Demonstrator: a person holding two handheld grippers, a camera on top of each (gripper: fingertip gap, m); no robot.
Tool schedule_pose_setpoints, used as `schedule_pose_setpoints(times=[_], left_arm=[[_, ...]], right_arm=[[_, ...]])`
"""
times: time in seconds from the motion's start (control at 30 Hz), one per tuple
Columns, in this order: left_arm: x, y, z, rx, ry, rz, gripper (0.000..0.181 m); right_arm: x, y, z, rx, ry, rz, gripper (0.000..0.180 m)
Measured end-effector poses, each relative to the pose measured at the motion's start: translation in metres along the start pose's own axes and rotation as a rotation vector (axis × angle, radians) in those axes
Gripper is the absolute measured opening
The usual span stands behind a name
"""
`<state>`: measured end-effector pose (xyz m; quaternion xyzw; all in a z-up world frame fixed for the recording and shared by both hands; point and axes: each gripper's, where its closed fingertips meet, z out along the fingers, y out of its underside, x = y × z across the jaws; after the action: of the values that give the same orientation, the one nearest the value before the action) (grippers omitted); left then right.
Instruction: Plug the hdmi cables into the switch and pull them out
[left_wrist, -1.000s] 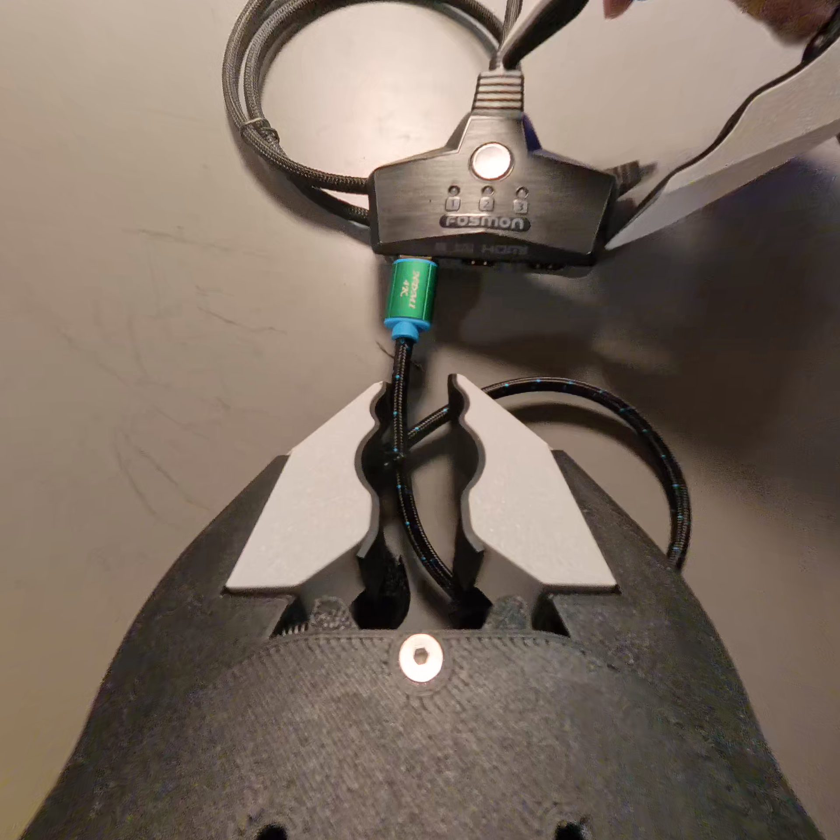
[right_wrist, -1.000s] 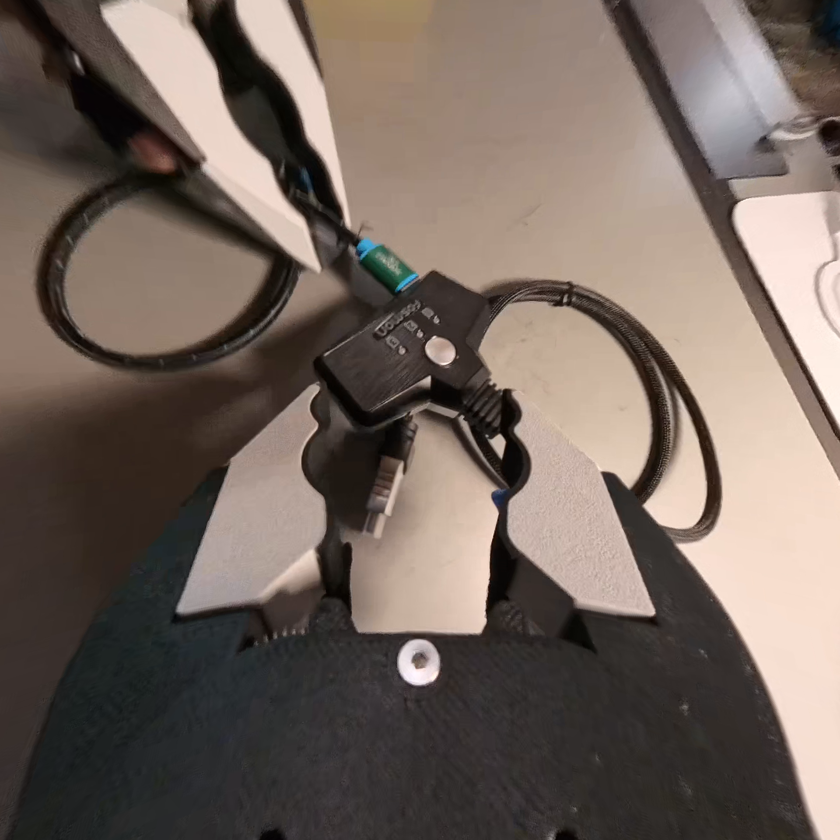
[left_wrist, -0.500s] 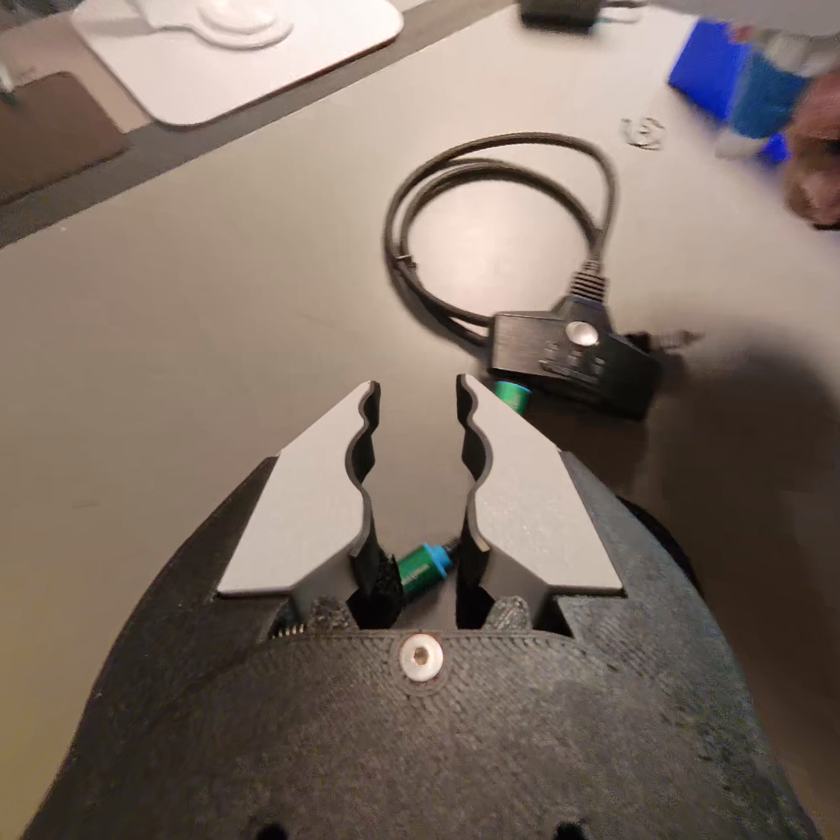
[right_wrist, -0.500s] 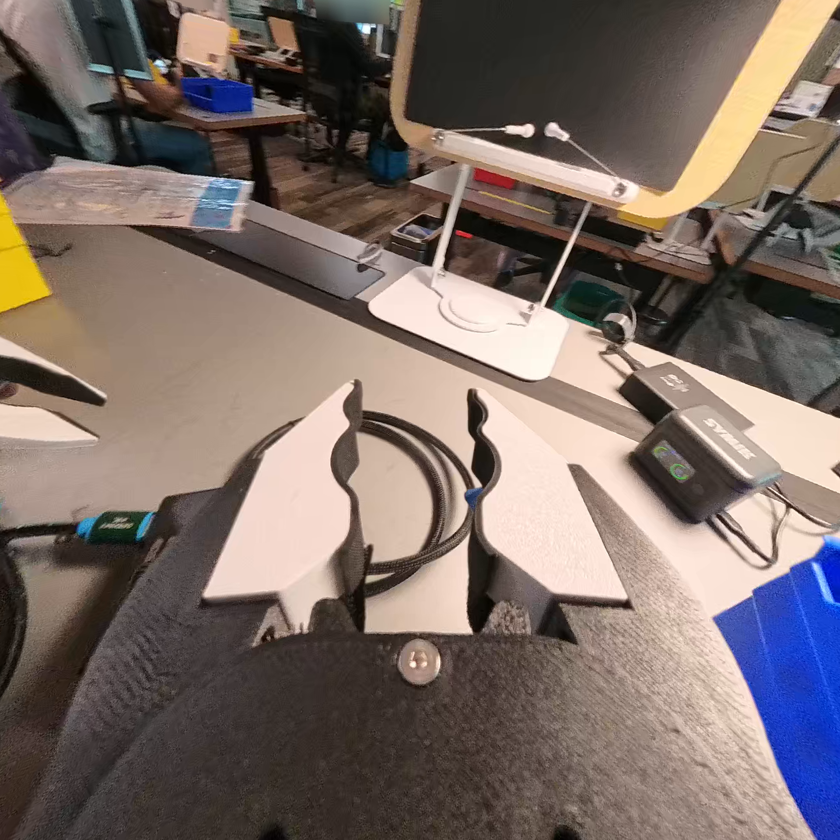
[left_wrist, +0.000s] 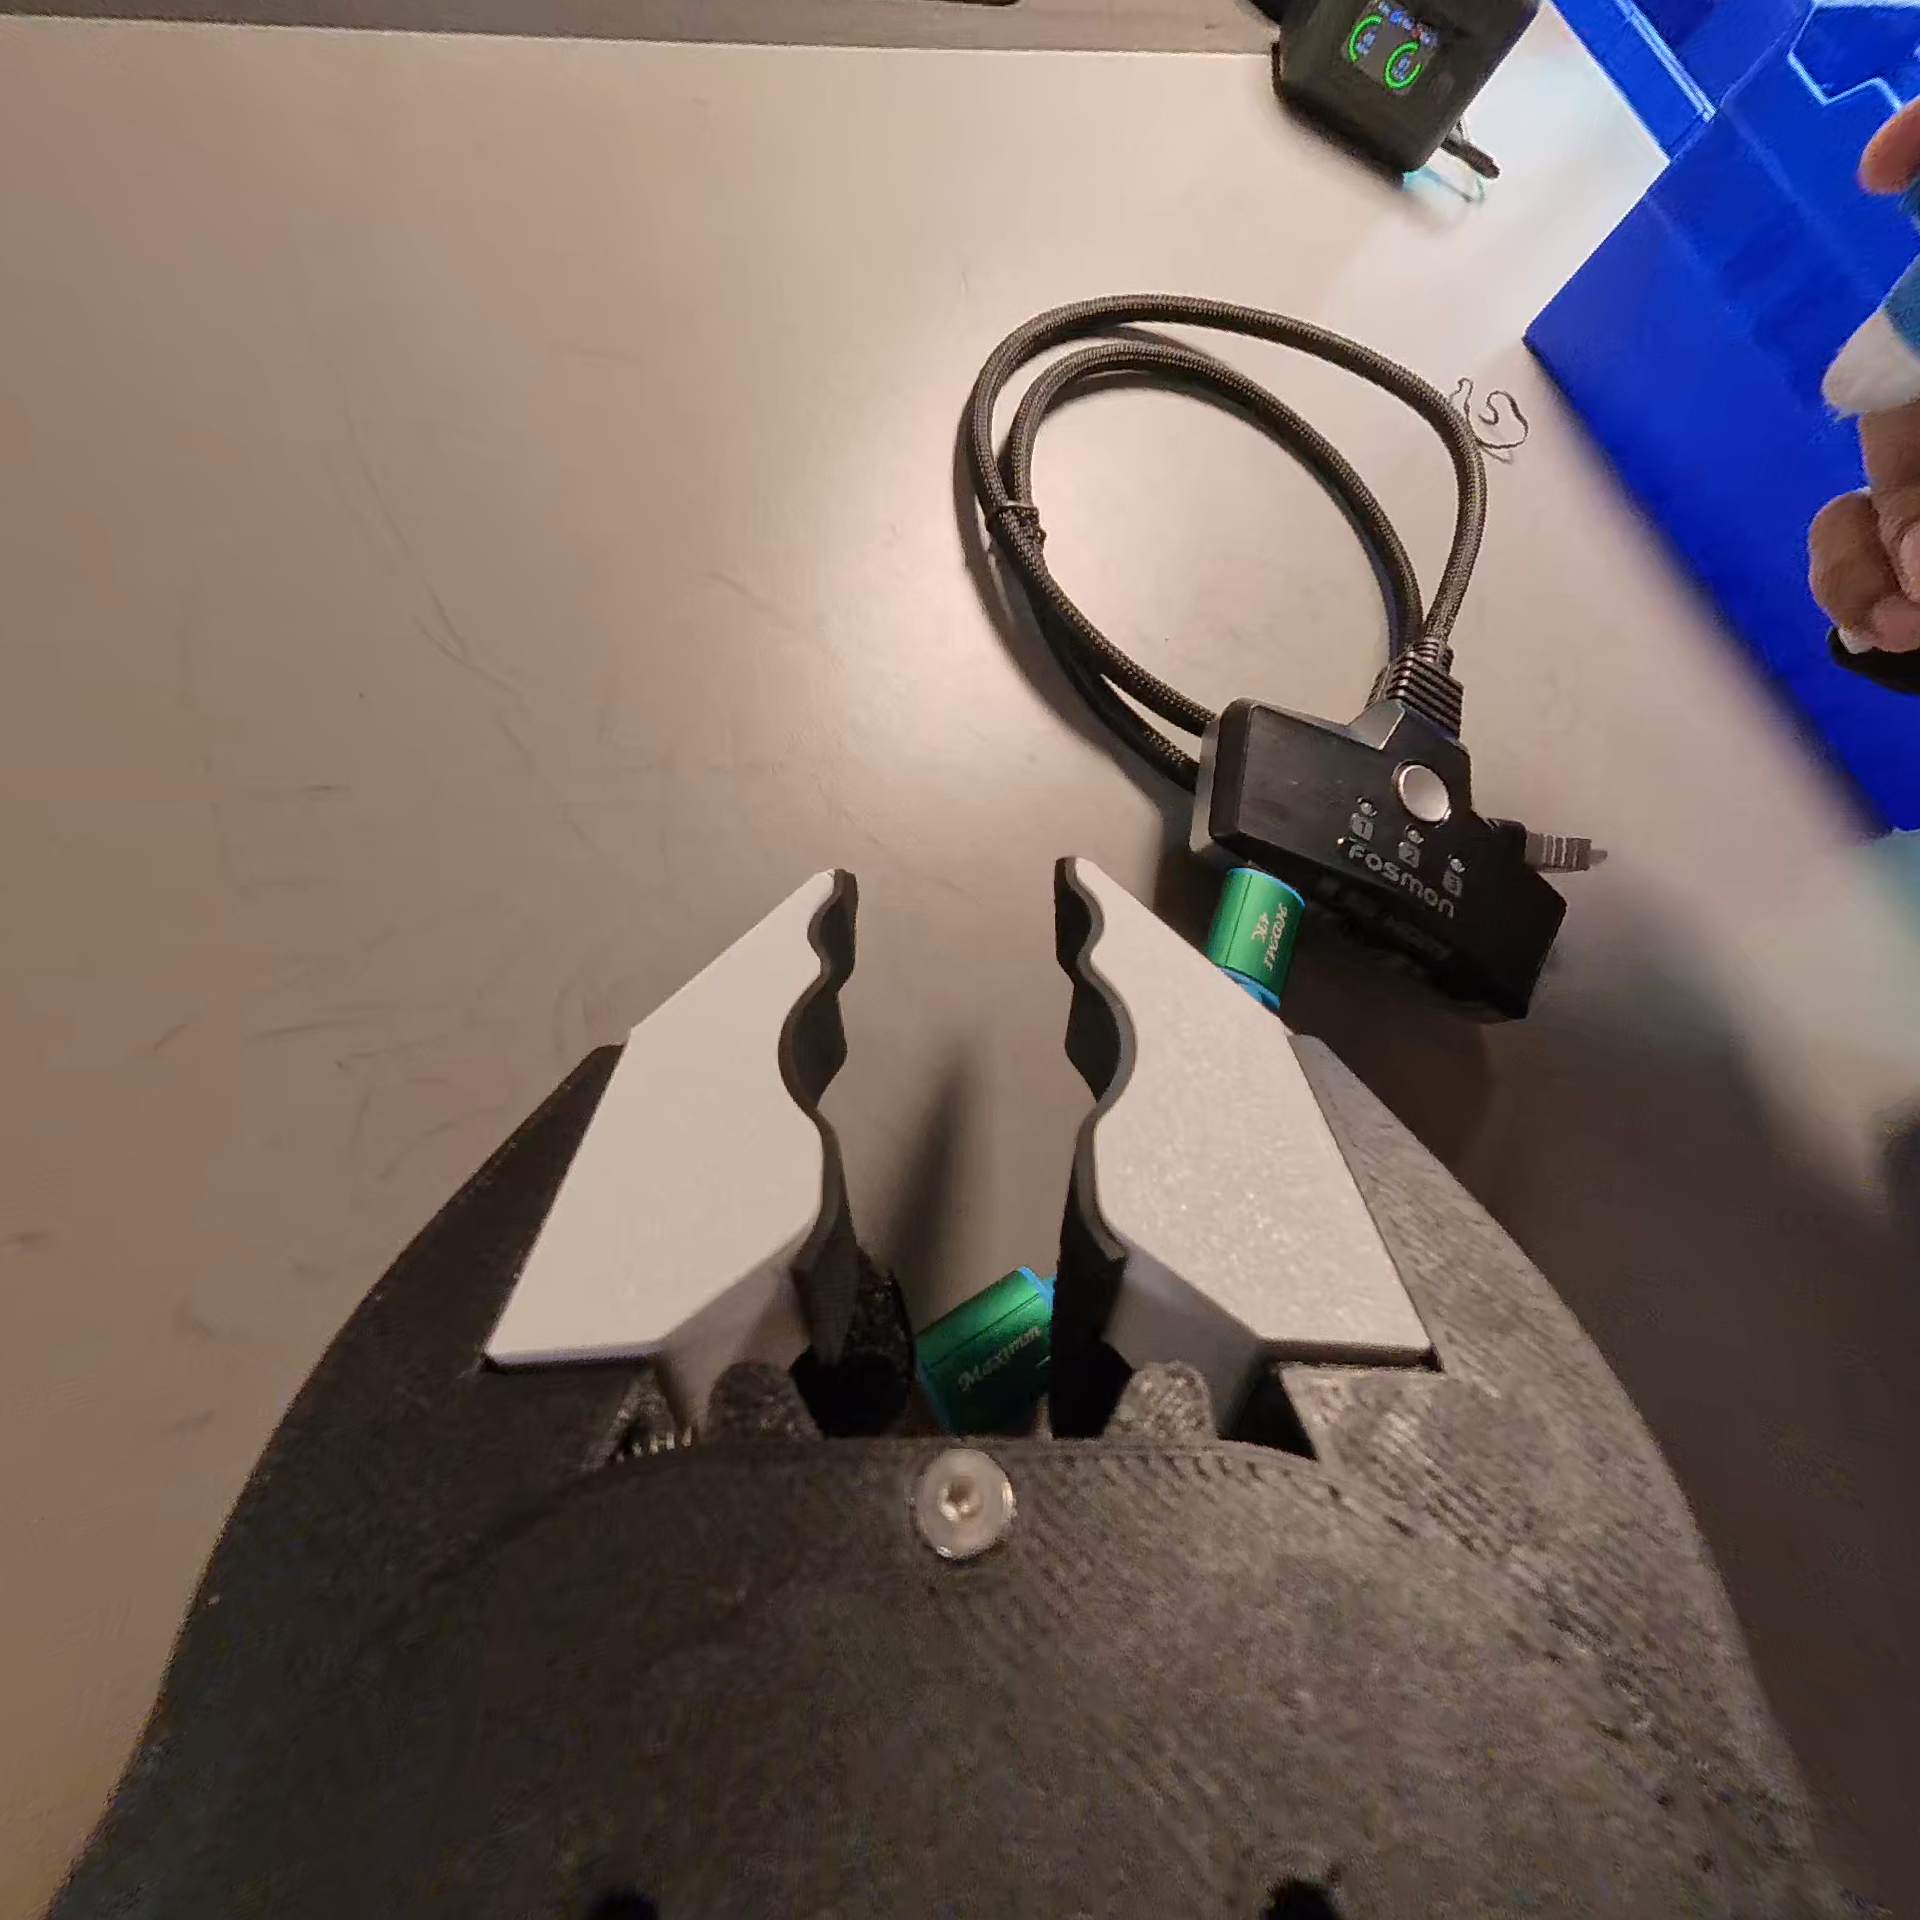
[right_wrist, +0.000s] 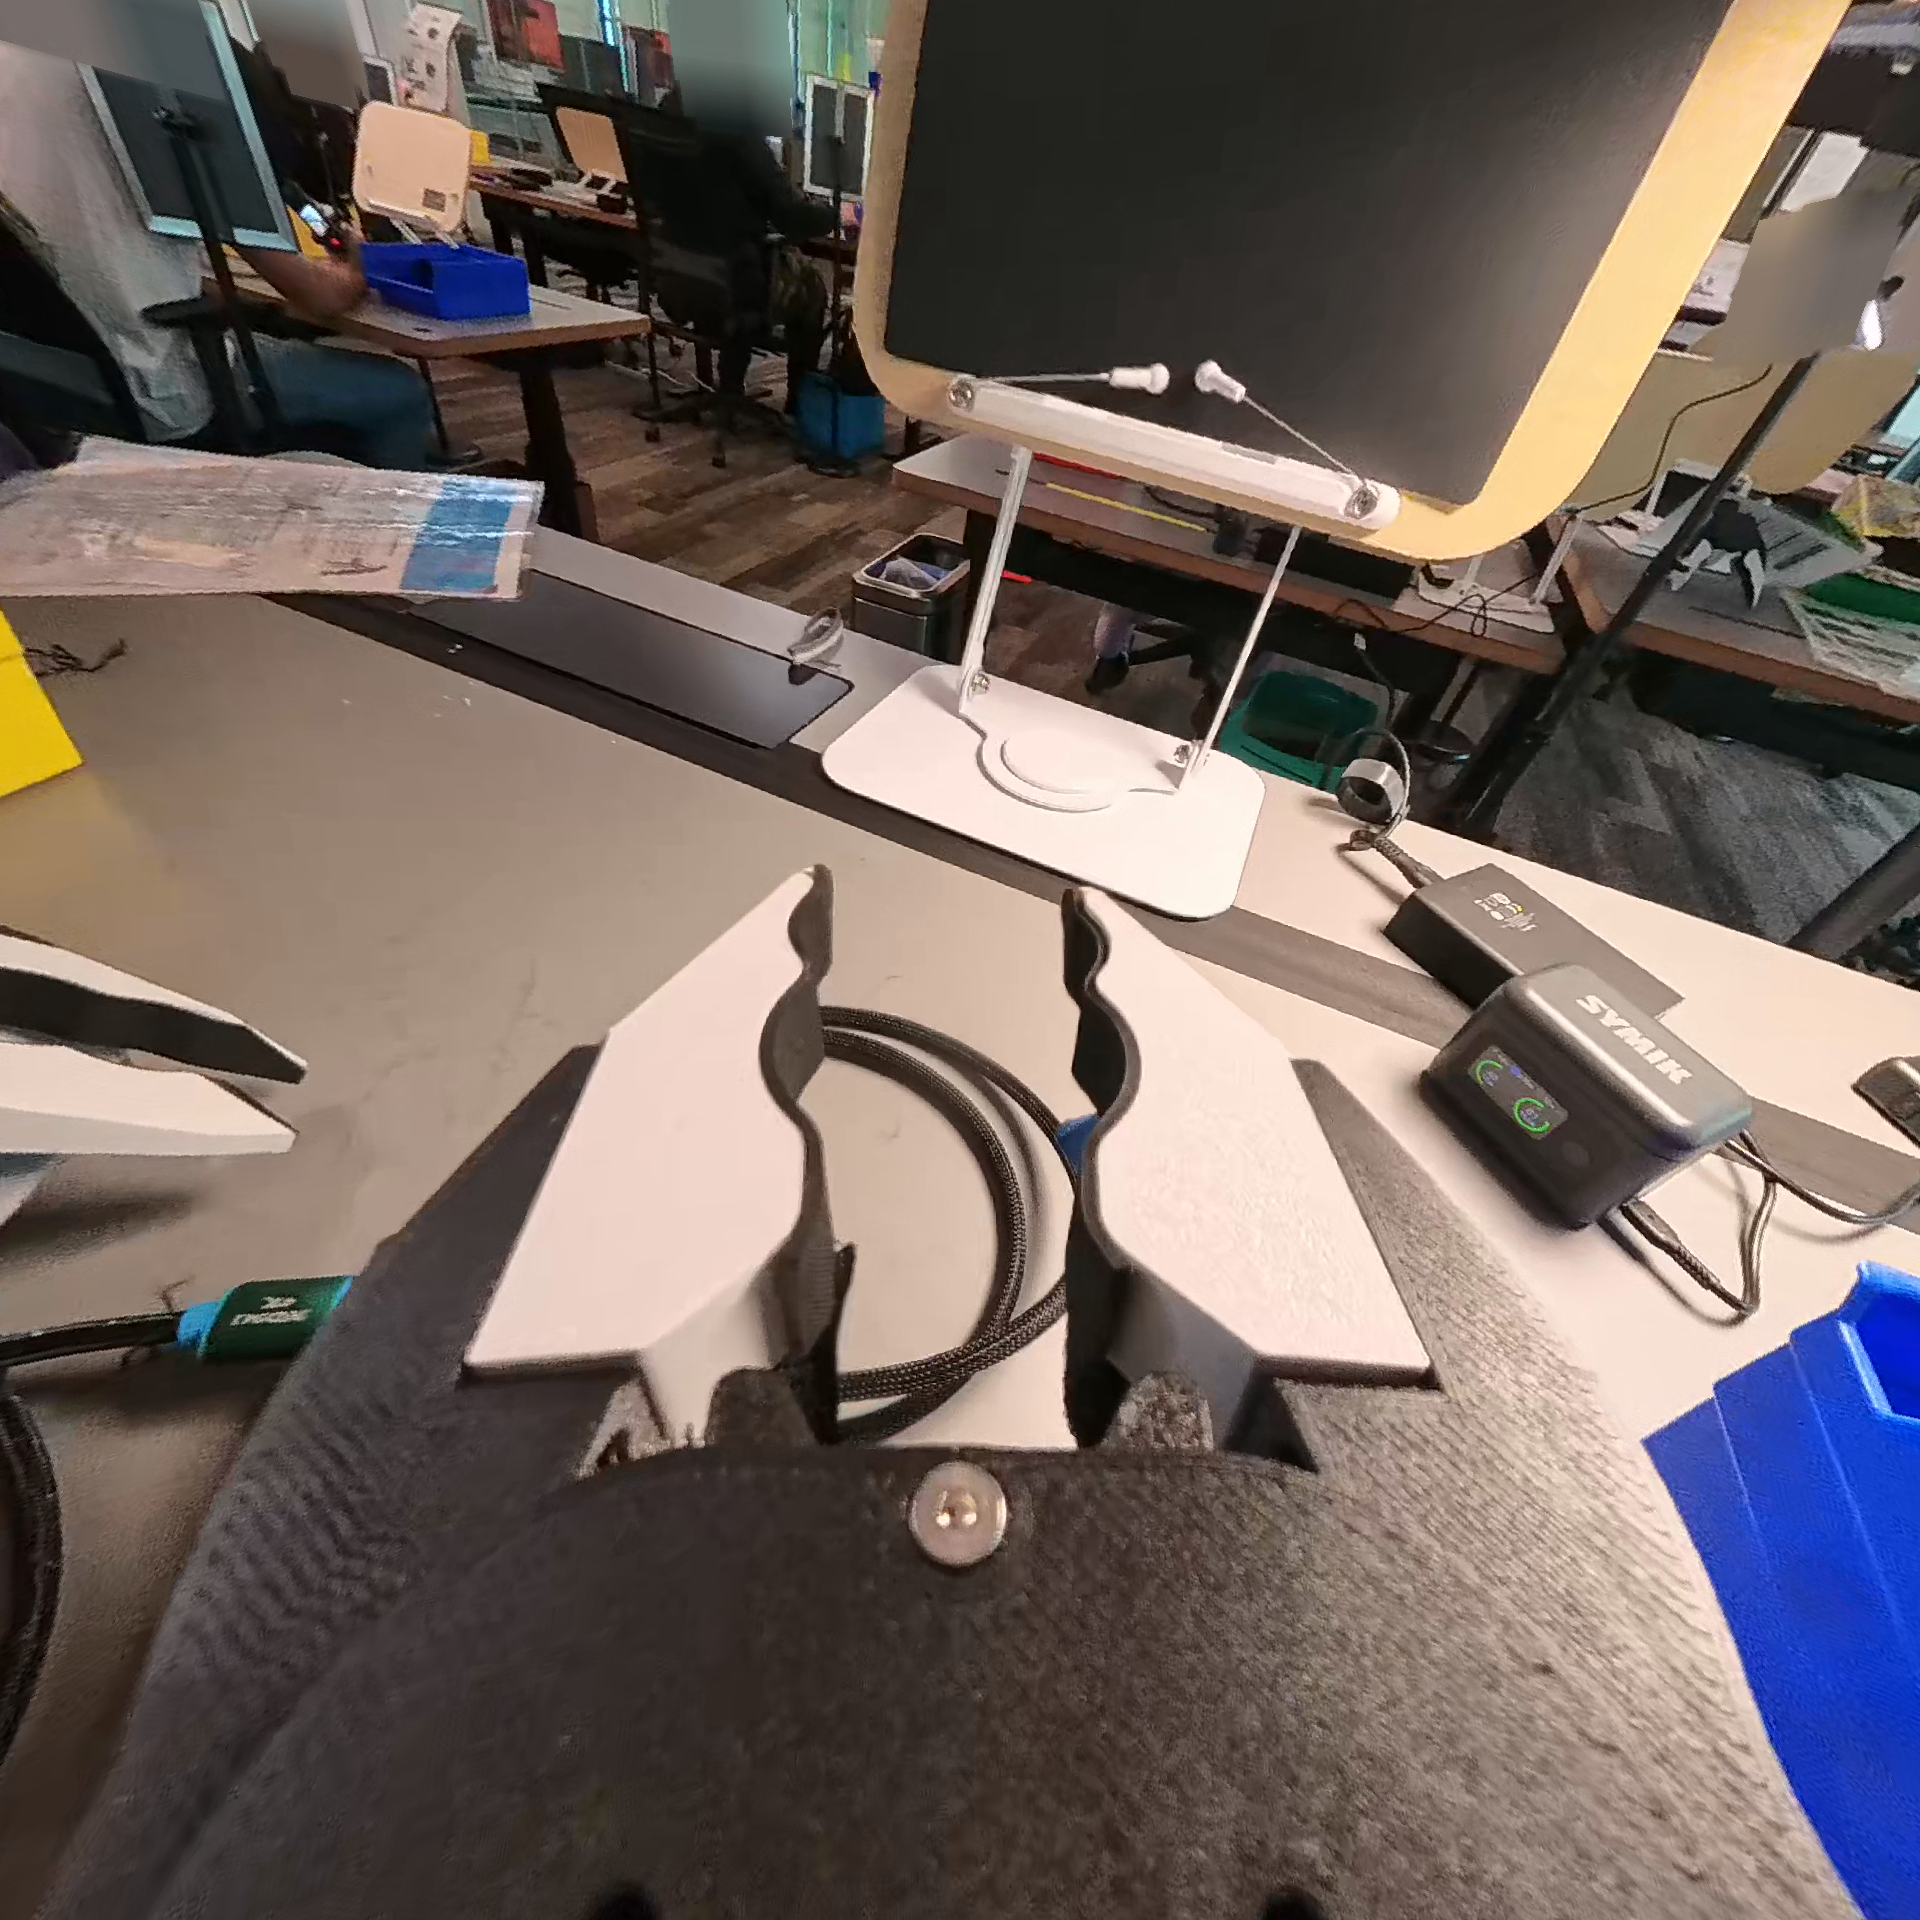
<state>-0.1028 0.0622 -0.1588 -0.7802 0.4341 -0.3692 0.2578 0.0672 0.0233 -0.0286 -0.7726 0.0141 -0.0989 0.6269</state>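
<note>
The black HDMI switch (left_wrist: 1371, 862) lies on the grey table to the right of my left gripper (left_wrist: 956, 894). A green HDMI plug (left_wrist: 1252, 935) sits in its leftmost port. A second green plug (left_wrist: 982, 1361) lies on the table below the gap between the left finger bases. The left gripper is open and empty. My right gripper (right_wrist: 945, 904) is open and empty above the switch's looped black braided cable (right_wrist: 987, 1143). The inserted green plug (right_wrist: 275, 1320) shows at its left; the gripper body hides the switch. A bare silver connector (left_wrist: 1558, 852) pokes out at the switch's right.
A blue bin (left_wrist: 1714, 416) and a person's hand (left_wrist: 1870, 582) are on the right. A power bank (right_wrist: 1579, 1101), a black adapter (right_wrist: 1496, 925) and a white stand base (right_wrist: 1049, 800) stand at the table's far side. The left gripper's fingers (right_wrist: 135, 1060) show at left. Measured from the fingertips, the green HDMI plug (left_wrist: 1252, 935) is 4 centimetres or so from the left gripper and 20 centimetres from the right. My right wrist view (right_wrist: 272, 1309) looks at it from another angle. To reach the black HDMI switch (left_wrist: 1371, 862) in a straight line is about 7 centimetres for my left fingers, about 15 centimetres for my right.
Both grippers have drawn back from the switch. The right gripper, which bracketed the switch's cable end, has lifted off and tilted up. The left gripper has moved left. One green plug stays in the switch.
</note>
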Motion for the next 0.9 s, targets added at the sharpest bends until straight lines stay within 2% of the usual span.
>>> schedule_pose_setpoints(times=[0.23, 0.8, 0.83, 0.9], left_arm=[[0.002, 0.002, 0.001, -0.006, -0.003, 0.012, 0.039], [0.002, 0.002, 0.001, -0.009, 0.000, 0.018, 0.039], [0.003, 0.003, 0.001, -0.010, 0.003, 0.019, 0.039], [0.005, 0.003, 0.001, -0.015, 0.014, 0.020, 0.039]], right_arm=[[-0.004, -0.001, 0.001, -0.013, -0.007, 0.016, 0.050], [-0.011, -0.001, 0.003, -0.016, -0.008, 0.012, 0.046], [-0.011, -0.001, 0.002, -0.016, -0.008, 0.016, 0.045], [-0.009, -0.002, 0.001, -0.007, 0.001, 0.028, 0.029]])
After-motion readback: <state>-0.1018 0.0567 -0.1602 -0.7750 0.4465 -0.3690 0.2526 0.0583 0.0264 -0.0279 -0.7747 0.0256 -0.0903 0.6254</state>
